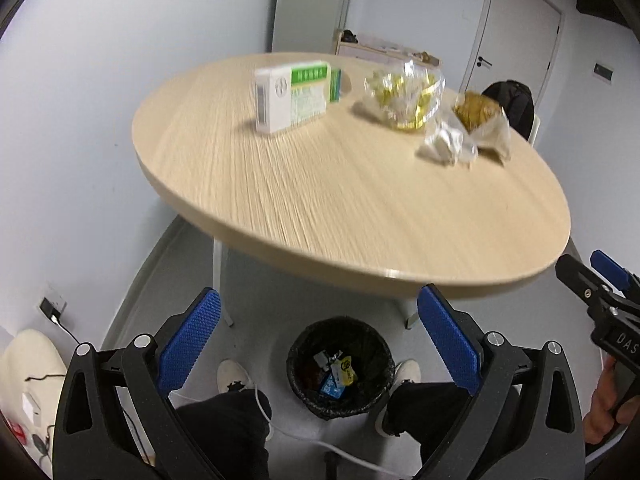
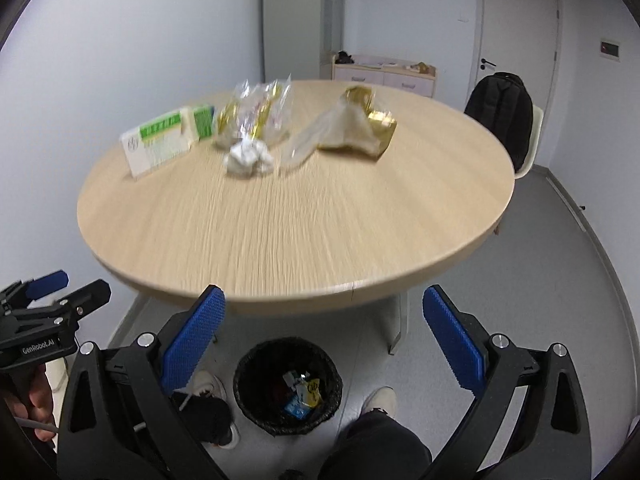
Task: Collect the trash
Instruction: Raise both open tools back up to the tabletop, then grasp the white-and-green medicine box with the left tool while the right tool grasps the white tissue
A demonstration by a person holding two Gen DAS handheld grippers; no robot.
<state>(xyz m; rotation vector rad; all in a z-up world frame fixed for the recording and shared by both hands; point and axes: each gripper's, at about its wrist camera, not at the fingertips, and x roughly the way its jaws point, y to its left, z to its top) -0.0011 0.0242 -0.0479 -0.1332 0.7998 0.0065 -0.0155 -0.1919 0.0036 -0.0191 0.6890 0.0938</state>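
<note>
Several wrappers are already lying in the black-lined round bin (image 1: 339, 364) on the floor. Five pieces are still sitting on the round wooden table (image 2: 280, 224): two green-and-white boxes, a crumpled tissue, two bags. Left gripper (image 1: 320, 344) and right gripper (image 2: 324, 344) are both hanging spread, empty.

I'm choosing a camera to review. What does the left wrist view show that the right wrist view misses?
Left wrist only: a wall socket with a plugged cable.
Right wrist only: the grey floor right of the table.
Both: the round table, green-and-white box, crumpled wrappers, the black bin, both grippers open and empty.
</note>
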